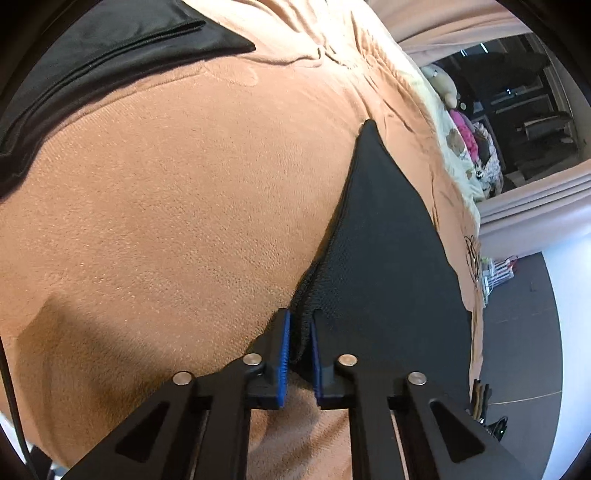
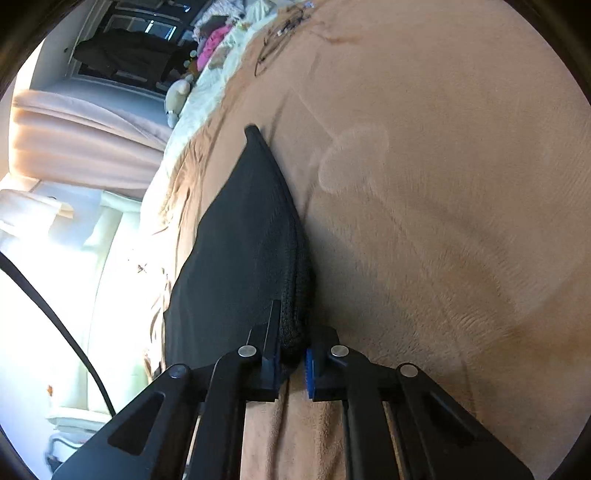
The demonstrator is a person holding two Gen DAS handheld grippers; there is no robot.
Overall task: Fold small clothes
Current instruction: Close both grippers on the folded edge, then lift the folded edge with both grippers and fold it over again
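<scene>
A small black mesh garment (image 1: pixel 384 236) lies on a tan blanket (image 1: pixel 184 206), stretched out to a pointed far corner. My left gripper (image 1: pixel 301 332) is shut on its near left edge, the bunched fabric pinched between the blue pads (image 1: pixel 283 350). In the right wrist view the same black garment (image 2: pixel 243 236) runs away from me, and my right gripper (image 2: pixel 293 350) is shut on its near right edge, a thick fold of fabric squeezed between the fingers. Both grippers sit low, close to the blanket (image 2: pixel 443 221).
Another black garment (image 1: pixel 92 62), folded, lies at the far left on the blanket. Beyond the bed's edge are a pale patterned sheet with soft toys (image 1: pixel 443 85), pink curtains (image 2: pixel 81 136), dark shelving (image 1: pixel 517 103) and grey floor (image 1: pixel 517 332). A tangle of thin wire (image 2: pixel 280 33) rests on the blanket far off.
</scene>
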